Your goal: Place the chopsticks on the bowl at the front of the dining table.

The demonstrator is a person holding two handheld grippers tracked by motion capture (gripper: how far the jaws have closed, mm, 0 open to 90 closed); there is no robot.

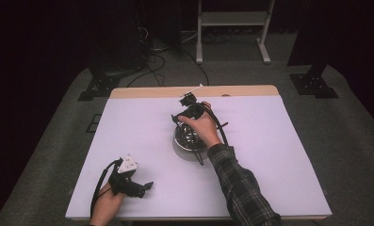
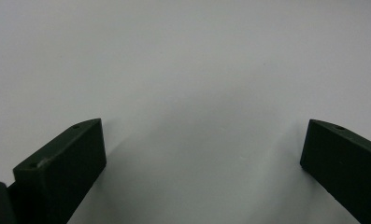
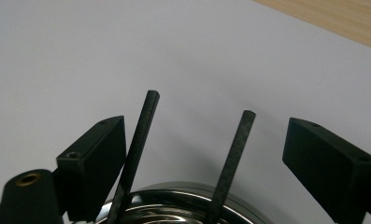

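Black, ribbed and thin, the two arms of the tongs (image 3: 146, 140) are seen rising out of the polished steel bowl (image 3: 183, 205); they are spread apart at the tips with nothing held between them; the arms lie between the wide-set jaws of the right gripper (image 3: 204, 154), one arm just beside a jaw. Near the table's (image 1: 279, 155) middle the bowl (image 1: 188, 137) is placed; the left gripper (image 1: 136, 188), jaws parted and empty, is held over the matte white sheet near the front edge.
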